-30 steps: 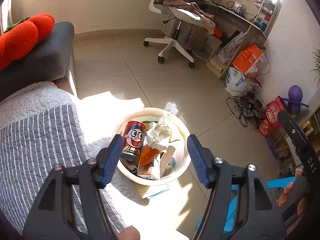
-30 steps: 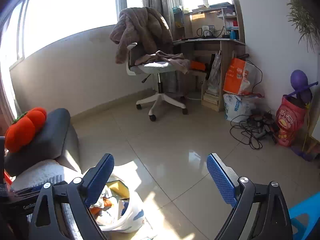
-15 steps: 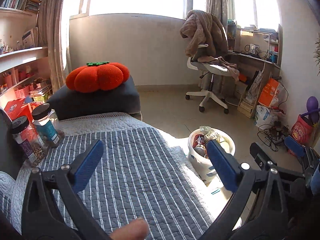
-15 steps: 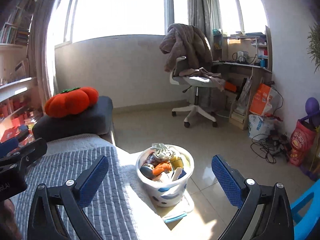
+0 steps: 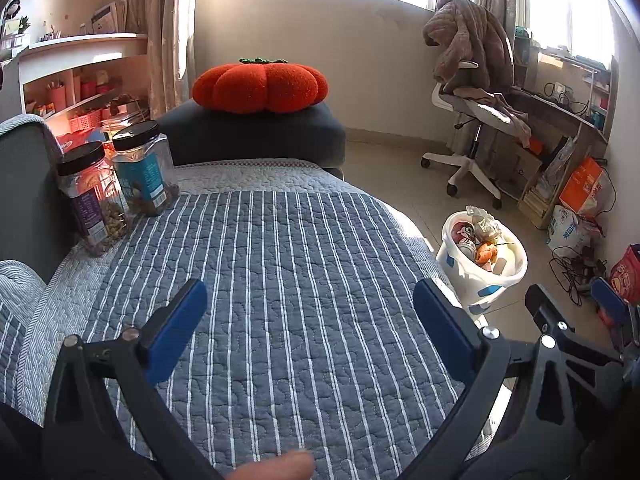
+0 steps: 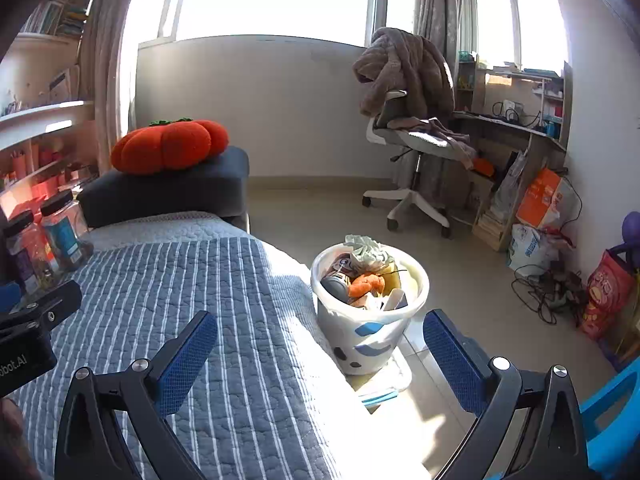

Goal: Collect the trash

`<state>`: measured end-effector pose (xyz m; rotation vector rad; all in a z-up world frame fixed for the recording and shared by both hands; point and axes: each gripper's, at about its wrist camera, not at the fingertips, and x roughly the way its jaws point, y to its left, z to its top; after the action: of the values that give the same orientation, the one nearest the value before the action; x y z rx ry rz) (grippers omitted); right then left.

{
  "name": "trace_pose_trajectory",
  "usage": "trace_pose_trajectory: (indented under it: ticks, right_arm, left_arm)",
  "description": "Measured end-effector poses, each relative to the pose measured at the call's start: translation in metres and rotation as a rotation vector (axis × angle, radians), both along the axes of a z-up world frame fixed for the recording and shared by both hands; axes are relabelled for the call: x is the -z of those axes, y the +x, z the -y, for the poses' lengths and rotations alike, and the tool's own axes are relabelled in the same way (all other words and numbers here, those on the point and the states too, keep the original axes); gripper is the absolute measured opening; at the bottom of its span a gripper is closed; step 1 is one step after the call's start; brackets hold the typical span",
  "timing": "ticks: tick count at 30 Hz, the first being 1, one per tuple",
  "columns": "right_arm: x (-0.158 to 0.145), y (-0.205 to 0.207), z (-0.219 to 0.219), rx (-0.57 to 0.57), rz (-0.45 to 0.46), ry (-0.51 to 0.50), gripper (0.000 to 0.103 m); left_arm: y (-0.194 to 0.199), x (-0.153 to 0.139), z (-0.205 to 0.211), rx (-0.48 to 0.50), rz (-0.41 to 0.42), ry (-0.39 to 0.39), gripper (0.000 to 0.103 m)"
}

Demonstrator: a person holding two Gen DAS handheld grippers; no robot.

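A white trash bin (image 6: pixel 370 328) stands on the tiled floor beside the sofa, filled with a cartoon can, crumpled paper and orange scraps. It also shows in the left wrist view (image 5: pixel 482 276), off to the right. My left gripper (image 5: pixel 310 320) is open and empty above the blue striped quilt (image 5: pixel 280 272). My right gripper (image 6: pixel 320 340) is open and empty, over the quilt's edge (image 6: pixel 256 320) with the bin just beyond it.
Two black-lidded snack jars (image 5: pixel 116 184) stand at the quilt's left end. An orange pumpkin cushion (image 5: pixel 260 86) lies on a dark armrest. An office chair (image 6: pixel 408 160), a desk, bags and cables (image 6: pixel 548 284) line the right wall. A blue chair (image 6: pixel 612 412) is at bottom right.
Both grippers pulled back and up from the bin. The left view swung from looking down into the bin to over the quilt. Both stay open and empty.
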<state>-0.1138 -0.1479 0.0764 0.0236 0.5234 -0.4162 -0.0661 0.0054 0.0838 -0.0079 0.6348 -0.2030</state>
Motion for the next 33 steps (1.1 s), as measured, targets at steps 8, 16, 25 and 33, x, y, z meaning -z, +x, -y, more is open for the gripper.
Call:
trace_pose_trajectory:
  ticks: [8,16,25,33]
  right_arm:
    - [0.011,0.003,0.011,0.015,-0.035,0.056,0.103]
    - [0.014,0.005,0.015,0.007,-0.052,0.103,0.103]
    - [0.019,0.007,0.014,0.005,-0.069,0.117,0.103]
    - [0.020,0.009,0.014,-0.004,-0.076,0.131,0.103]
  left_arm:
    - [0.000,0.010,0.003,-0.003,-0.032,0.026,0.102]
    - [0.003,0.016,0.003,0.007,-0.073,0.027,0.102]
    - [0.008,0.021,-0.002,0.001,-0.112,0.013,0.102]
    - [0.008,0.023,0.002,0.015,-0.123,0.019,0.102]
